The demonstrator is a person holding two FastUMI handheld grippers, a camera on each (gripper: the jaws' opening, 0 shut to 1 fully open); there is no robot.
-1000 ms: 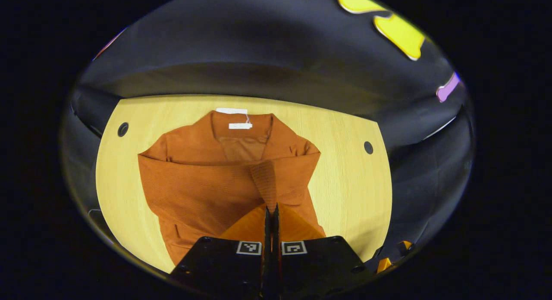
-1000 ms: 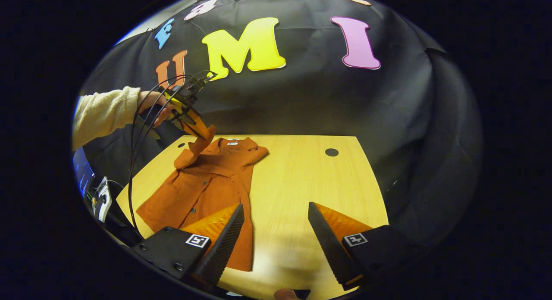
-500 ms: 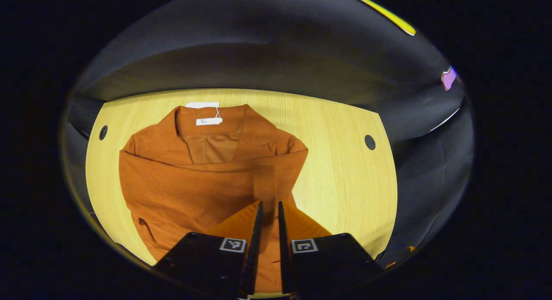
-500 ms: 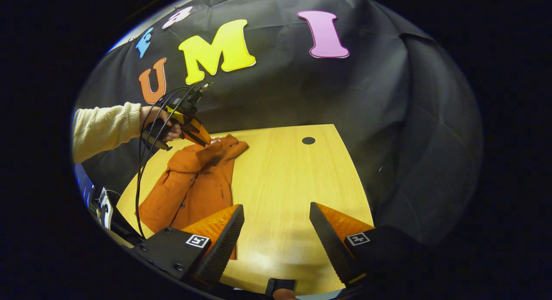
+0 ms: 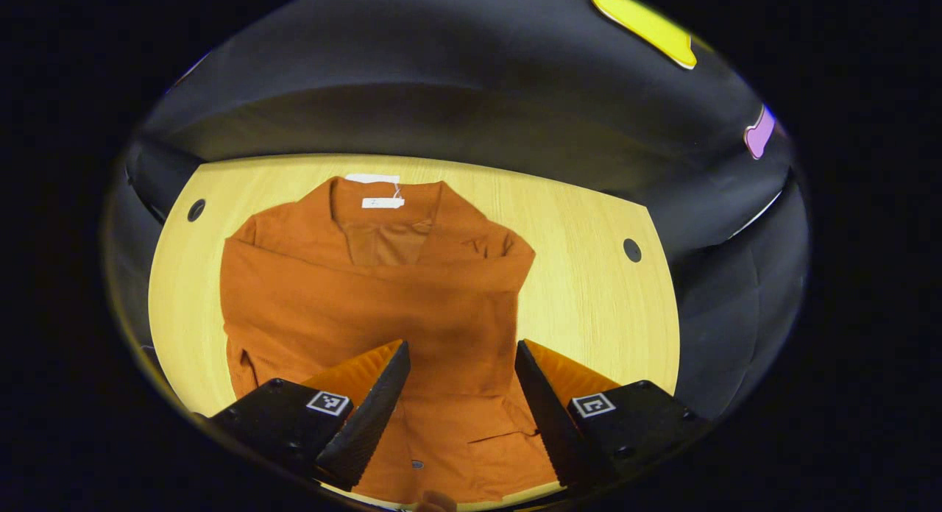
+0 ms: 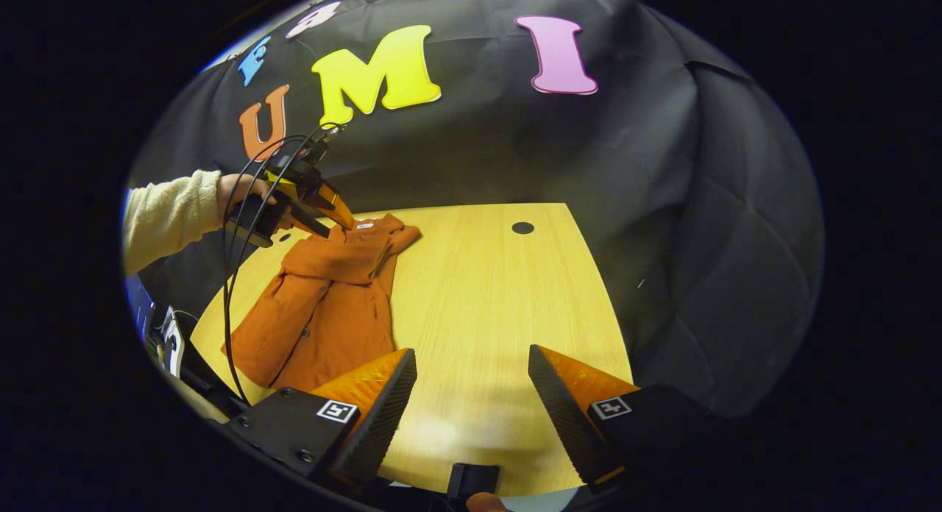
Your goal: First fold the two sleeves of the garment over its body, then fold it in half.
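Care is best given to the halving fold, since the garment (image 5: 368, 306) lies by the counter's (image 5: 581, 291) left edge with both sleeves seemingly folded: left tongs (image 5: 460, 372) and right tongs (image 6: 467, 383), both gaping and empty, should be closed on the 2 hem corners.

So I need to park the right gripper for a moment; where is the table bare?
The table is bare from the garment's edge across to the side with the round hole, under the open right gripper. It is crowded on the garment's side, where the left gripper hovers.
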